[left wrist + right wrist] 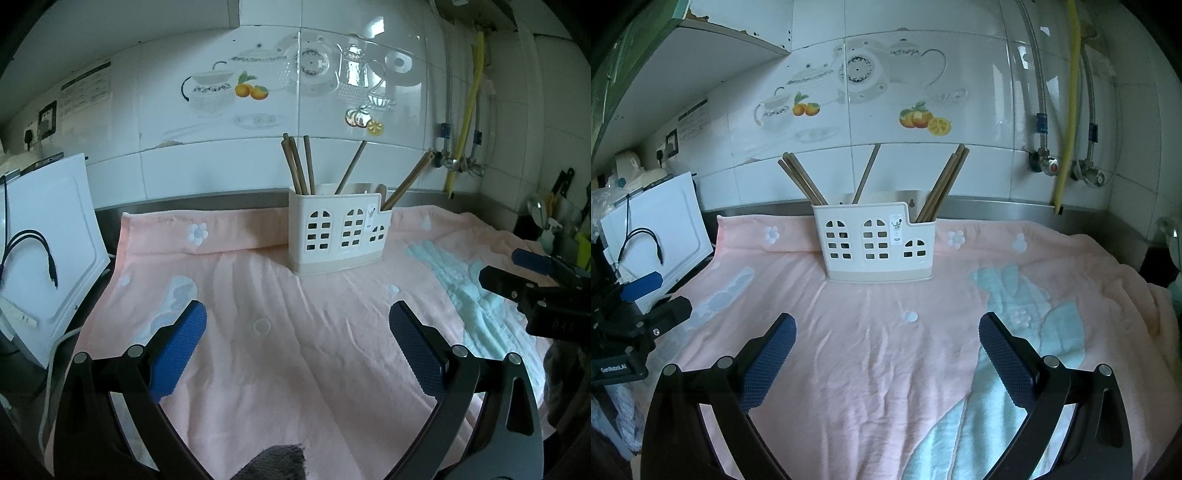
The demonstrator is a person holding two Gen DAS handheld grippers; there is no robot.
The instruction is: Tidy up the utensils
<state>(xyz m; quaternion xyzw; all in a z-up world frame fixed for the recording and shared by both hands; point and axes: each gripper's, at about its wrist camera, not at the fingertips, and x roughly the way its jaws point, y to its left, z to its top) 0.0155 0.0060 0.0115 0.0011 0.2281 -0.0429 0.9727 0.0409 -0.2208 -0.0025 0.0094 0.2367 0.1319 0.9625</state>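
A white utensil holder (338, 230) (877, 243) with window-shaped cut-outs stands on the pink towel (258, 295) (868, 332) near the tiled wall. Several brown wooden chopsticks (297, 166) (803, 181) lean in its compartments, some left, one in the middle (866, 173), some right (404, 182) (945, 184). My left gripper (297, 325) hovers open over the towel, well short of the holder, with nothing between its blue pads. My right gripper (886, 336) is likewise open and empty. Each gripper shows at the edge of the other's view: the right gripper (532, 269), the left gripper (642, 291).
A white appliance (48, 240) (661, 225) with black cables stands at the left edge of the towel. Pipes, valves (1049, 162) and a yellow hose (469, 96) (1069, 103) run down the wall at the right. Kitchen tools (554, 210) crowd the far right corner.
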